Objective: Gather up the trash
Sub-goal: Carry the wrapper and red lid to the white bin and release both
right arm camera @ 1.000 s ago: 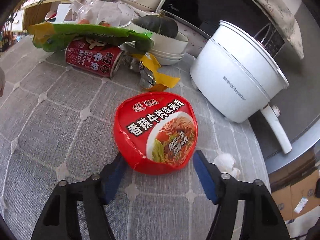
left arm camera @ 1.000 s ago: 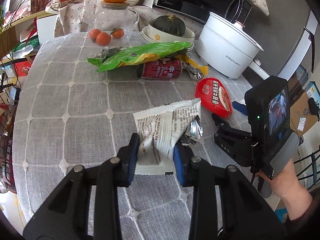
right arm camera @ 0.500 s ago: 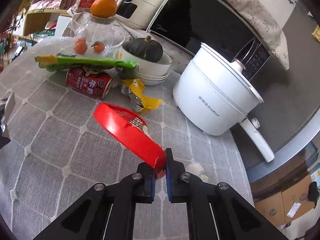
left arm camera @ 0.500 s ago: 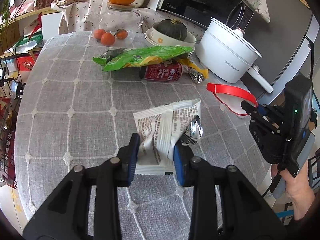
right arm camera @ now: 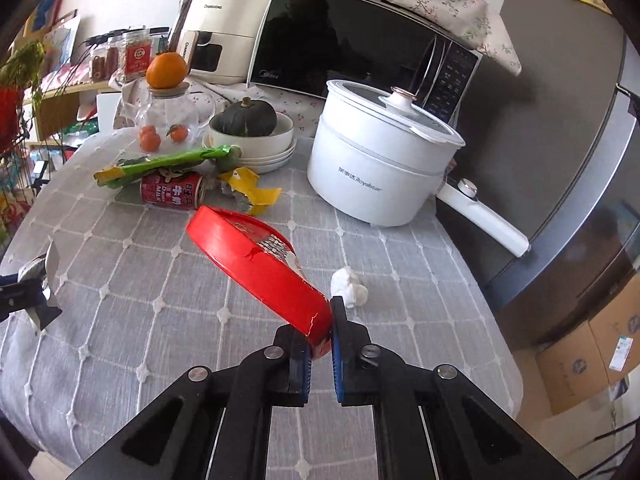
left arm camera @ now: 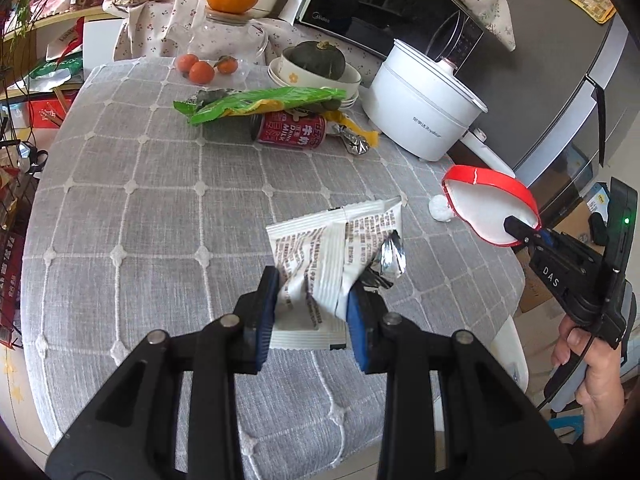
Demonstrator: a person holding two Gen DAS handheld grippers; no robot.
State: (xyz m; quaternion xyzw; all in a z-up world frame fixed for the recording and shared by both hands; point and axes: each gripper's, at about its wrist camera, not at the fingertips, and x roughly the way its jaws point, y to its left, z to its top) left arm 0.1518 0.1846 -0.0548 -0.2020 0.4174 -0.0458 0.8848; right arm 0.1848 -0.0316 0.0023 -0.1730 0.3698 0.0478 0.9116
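My left gripper [left arm camera: 312,314] is shut on a crumpled white snack wrapper [left arm camera: 332,256] with a silver inside, held above the grey tablecloth. My right gripper [right arm camera: 320,354] is shut on the rim of a red noodle-bowl lid [right arm camera: 256,268], lifted and tilted over the table; the left wrist view shows that lid [left arm camera: 490,210] at the table's right edge with its white underside up. On the cloth lie a green wrapper [left arm camera: 260,104], a red milk can [left arm camera: 290,136], a yellow-silver wrapper [left arm camera: 354,138] and a white paper ball [right arm camera: 350,290].
A white electric pot [right arm camera: 376,164] stands at the back right, a bowl with a dark squash [right arm camera: 248,126] and a glass jar topped by an orange [right arm camera: 166,100] behind the trash. A microwave [right arm camera: 352,52] is behind them. Cardboard boxes [right arm camera: 592,348] sit on the floor at right.
The right gripper closed on the red lid's rim and lifted it off the cloth, up and to the right. The left gripper, still holding the white wrapper, drew back a little.
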